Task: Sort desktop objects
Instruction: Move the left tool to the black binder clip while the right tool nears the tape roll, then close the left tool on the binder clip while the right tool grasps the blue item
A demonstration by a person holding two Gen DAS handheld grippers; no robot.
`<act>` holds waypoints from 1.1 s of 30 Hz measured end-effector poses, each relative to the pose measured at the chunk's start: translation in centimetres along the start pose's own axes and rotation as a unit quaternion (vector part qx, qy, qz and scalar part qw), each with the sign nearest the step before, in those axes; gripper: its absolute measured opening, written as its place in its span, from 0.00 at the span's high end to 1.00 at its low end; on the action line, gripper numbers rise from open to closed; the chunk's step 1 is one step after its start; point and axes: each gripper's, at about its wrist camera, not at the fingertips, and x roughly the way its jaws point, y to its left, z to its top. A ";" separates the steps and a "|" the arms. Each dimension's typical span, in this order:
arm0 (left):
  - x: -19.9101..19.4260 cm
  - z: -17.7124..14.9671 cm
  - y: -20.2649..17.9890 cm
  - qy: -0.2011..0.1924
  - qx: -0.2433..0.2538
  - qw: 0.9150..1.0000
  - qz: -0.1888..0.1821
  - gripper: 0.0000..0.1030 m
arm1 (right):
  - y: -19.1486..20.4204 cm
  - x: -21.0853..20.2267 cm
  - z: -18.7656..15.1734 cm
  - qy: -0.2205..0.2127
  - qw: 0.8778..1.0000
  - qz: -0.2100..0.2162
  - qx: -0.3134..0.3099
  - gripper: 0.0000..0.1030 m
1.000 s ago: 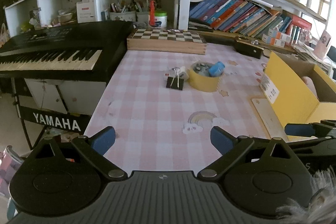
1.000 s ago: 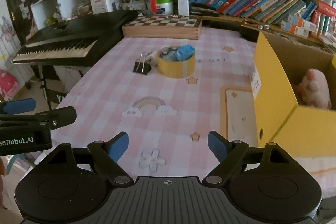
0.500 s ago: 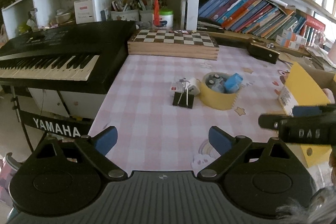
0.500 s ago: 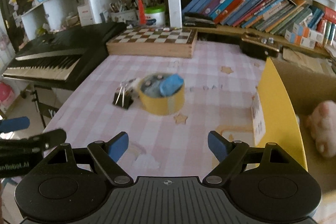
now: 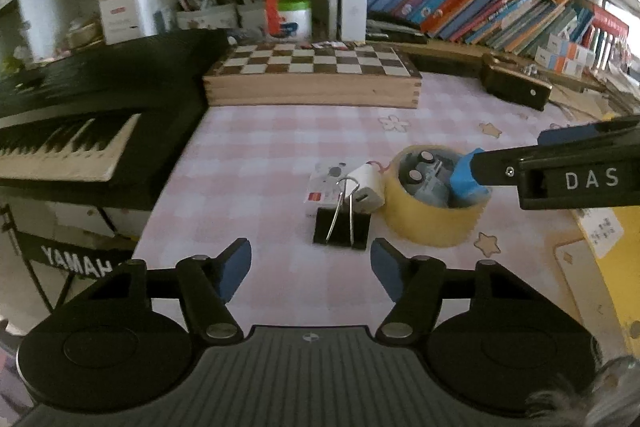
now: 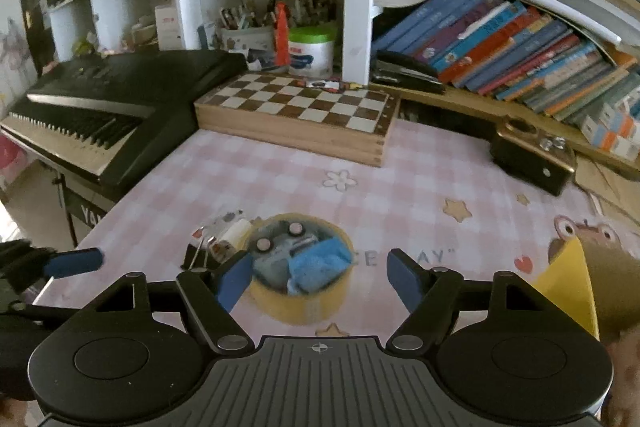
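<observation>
Both grippers are nearer the tape roll [image 6: 301, 279] than before, angled downward, jaws just narrowed yet clear of everything. Right gripper [image 6: 320, 277] straddles the flat-lying roll; left gripper [image 5: 311, 269] faces the upright-handled binder clip [image 5: 341, 229].

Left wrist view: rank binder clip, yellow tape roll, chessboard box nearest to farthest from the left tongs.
1. Binder clip: just ahead of the left tongs, centre.
2. Yellow tape roll: next, ahead and right.
3. Chessboard box: farthest, at the table's back.
</observation>
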 end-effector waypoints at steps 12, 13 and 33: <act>5.9 1.1 -1.2 0.034 0.037 0.998 -0.024 0.51 | -0.6 3.2 0.5 0.041 0.999 0.021 -0.023 0.29; 6.1 1.1 -1.3 0.036 0.038 0.998 -0.027 0.53 | -0.6 3.5 0.5 0.044 0.998 0.023 -0.024 0.29; 1.3 1.8 0.4 -0.003 -0.014 0.999 -0.039 0.64 | -1.3 1.4 1.3 0.013 0.998 0.063 -0.010 0.60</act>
